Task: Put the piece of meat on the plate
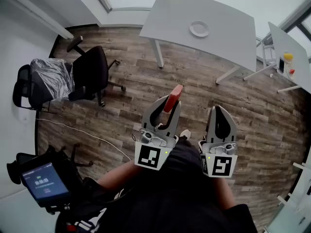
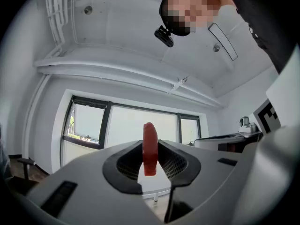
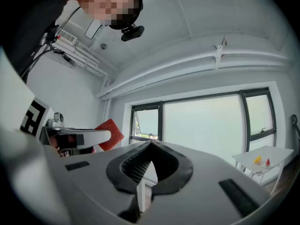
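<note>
Meat: a flat red slab of meat (image 1: pixel 173 98), thin and smooth, rounded at the far end. It shows as a narrow edge in the left gripper view (image 2: pixel 149 149) and as a broad face in the right gripper view (image 3: pixel 108 131).
Where: in the air over the wood-plank floor (image 1: pixel 146 76), well apart from the round white plate (image 1: pixel 199 29) on the white table (image 1: pixel 228 18).
Axis: its length runs out past the jaw tips, toward the table, and it stands on edge.
Left gripper (image 1: pixel 168 103): jaws narrow, clamped on the slab's two faces.
Right gripper (image 1: pixel 217 108): jaws together, nothing between them.
</note>
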